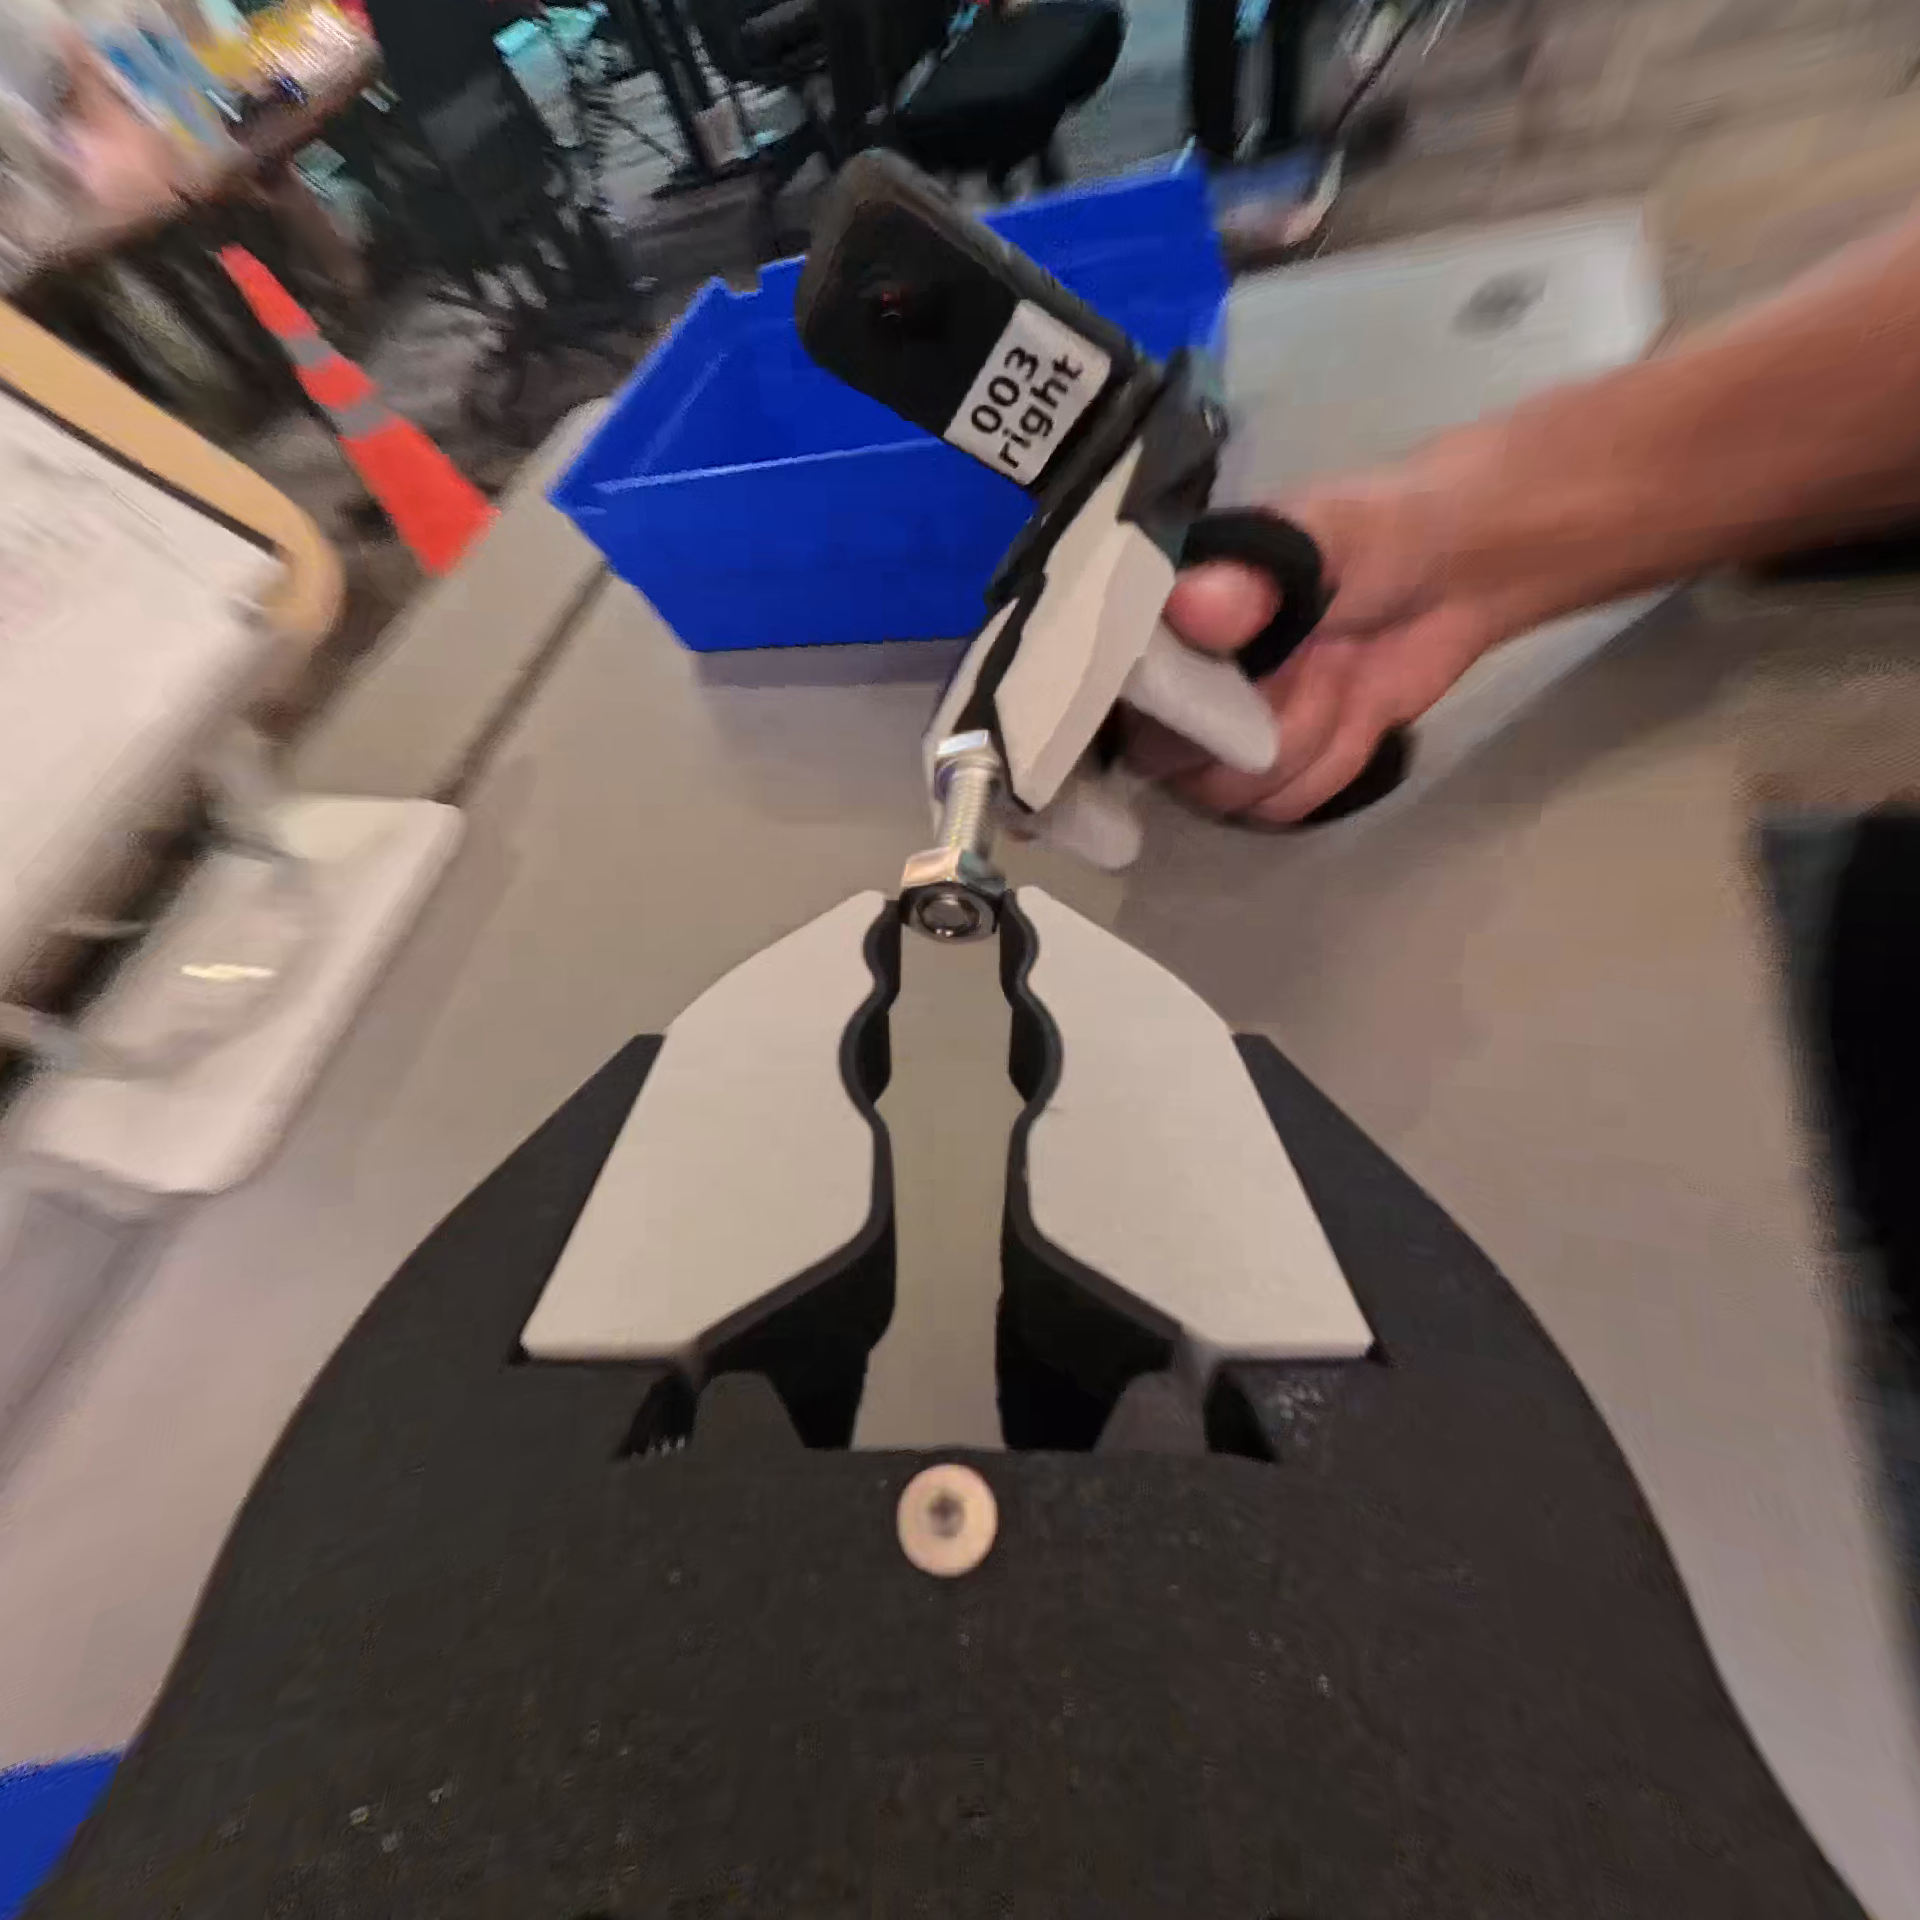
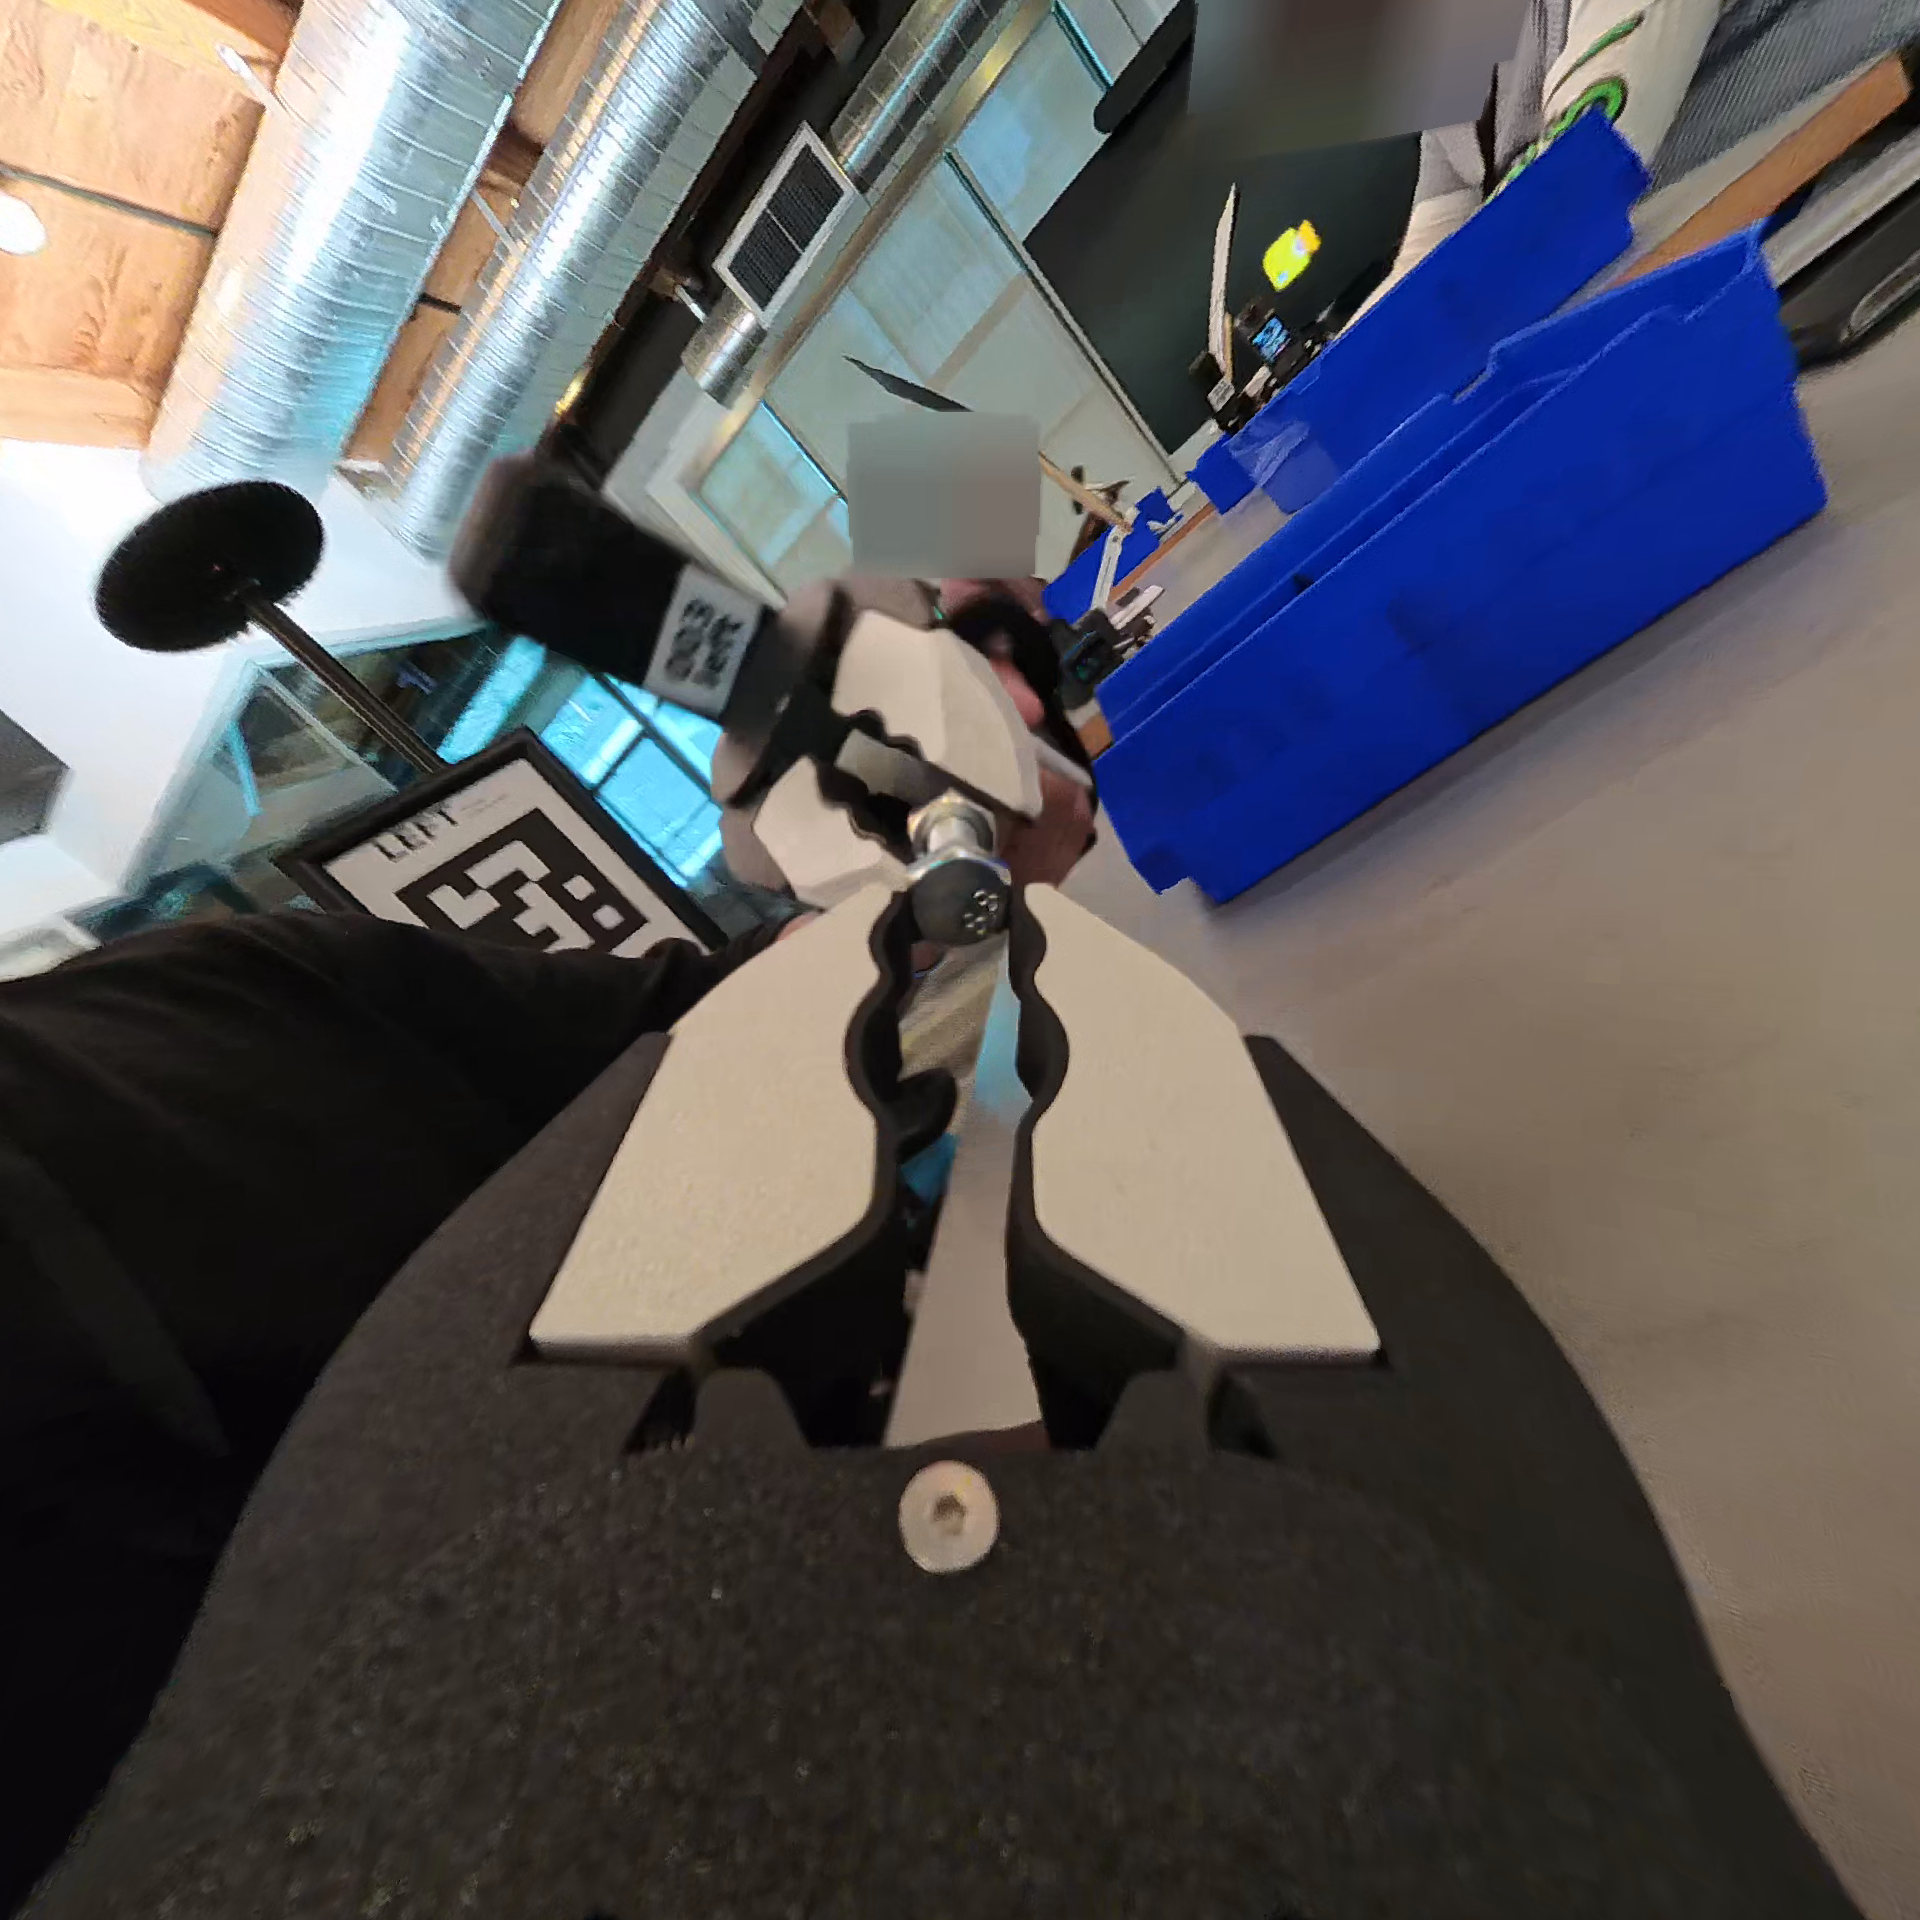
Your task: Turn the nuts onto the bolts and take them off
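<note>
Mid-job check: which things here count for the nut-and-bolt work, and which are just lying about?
In the job:
- bolt
- nut
- left gripper, shut on the nut end
- right gripper, shut on the bolt head

Lying about:
- blue bin
- orange cone
- clear lidded box
- grey table

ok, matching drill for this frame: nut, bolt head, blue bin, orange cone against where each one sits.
Things:
1. nut
2. bolt head
3. blue bin
4. orange cone

Places:
A. pinched in the right claw
B. on the grey table, beyond both claws
C. off the table, past its left edge
D. pinched in the left claw

Pairs: 1-D, 2-A, 3-B, 4-C
</note>
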### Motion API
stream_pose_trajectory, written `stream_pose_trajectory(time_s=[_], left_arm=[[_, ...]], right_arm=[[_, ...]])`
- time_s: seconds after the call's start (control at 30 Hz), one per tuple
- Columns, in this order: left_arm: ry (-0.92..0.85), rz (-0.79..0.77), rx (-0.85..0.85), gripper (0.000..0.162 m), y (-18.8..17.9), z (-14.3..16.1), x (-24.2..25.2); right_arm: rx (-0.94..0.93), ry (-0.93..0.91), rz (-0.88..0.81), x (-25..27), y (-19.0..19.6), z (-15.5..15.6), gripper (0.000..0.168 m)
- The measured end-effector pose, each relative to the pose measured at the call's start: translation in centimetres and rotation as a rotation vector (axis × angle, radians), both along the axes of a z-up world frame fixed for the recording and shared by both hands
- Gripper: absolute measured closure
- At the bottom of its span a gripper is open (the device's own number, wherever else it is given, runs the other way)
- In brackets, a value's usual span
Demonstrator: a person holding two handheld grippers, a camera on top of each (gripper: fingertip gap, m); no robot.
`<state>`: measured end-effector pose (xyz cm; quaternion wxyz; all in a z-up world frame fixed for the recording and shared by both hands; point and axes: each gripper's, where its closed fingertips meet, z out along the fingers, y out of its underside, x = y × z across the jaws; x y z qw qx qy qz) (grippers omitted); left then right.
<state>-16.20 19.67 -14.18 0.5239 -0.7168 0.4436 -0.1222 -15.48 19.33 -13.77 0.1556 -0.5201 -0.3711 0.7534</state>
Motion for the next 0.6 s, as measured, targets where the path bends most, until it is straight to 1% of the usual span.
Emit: stream_pose_trajectory(time_s=[0.13, 0.17, 0.2, 0.23, 0.3, 0.37, 0.4, 0.43, 0.53, 0.57, 0.6], left_arm=[[0.677, 0.04, 0.526, 0.145, 0.6, 0.1, -0.9], [0.767, 0.04, 0.589, 0.145, 0.7, 0.0, -1.0], [0.785, 0.036, 0.592, 0.145, 0.7, -0.2, -1.1], [0.748, 0.026, 0.545, 0.145, 0.7, -0.5, -1.1], [0.605, 0.011, 0.399, 0.144, 0.4, -0.9, -1.2], [0.402, 0.018, 0.227, 0.126, 0.0, -0.9, -1.4], [0.267, 0.024, 0.133, 0.116, -0.2, -0.7, -1.3], [0.121, 0.007, 0.026, 0.113, -0.7, -0.6, -0.9], [-0.255, -0.054, -0.276, 0.114, -1.3, -0.5, -0.1], [-0.36, -0.086, -0.347, 0.116, -1.5, -0.3, 0.2], [-0.453, -0.109, -0.392, 0.123, -1.5, 0.1, 0.4]], right_arm=[[-0.176, -0.028, 0.055, -0.2, 0.0, -0.3, 0.151], [-0.226, -0.036, 0.071, -0.2, 0.1, -0.5, 0.151], [-0.256, -0.04, 0.08, -0.2, 0.1, -0.6, 0.151], [-0.262, -0.045, 0.082, -0.3, 0.1, -0.8, 0.151], [-0.233, -0.037, 0.073, -0.3, 0.1, -0.8, 0.151], [-0.192, -0.006, 0.059, -0.1, 0.1, 0.0, 0.151], [-0.148, 0.0, 0.036, 0.0, 0.2, 0.2, 0.151], [-0.096, -0.002, 0.018, 0.1, 0.2, 0.2, 0.151], [0.013, 0.02, -0.013, 0.2, 0.0, 0.6, 0.151], [0.041, 0.016, -0.015, 0.2, -0.1, 0.5, 0.151], [0.068, 0.01, -0.017, 0.1, -0.3, 0.4, 0.151]])
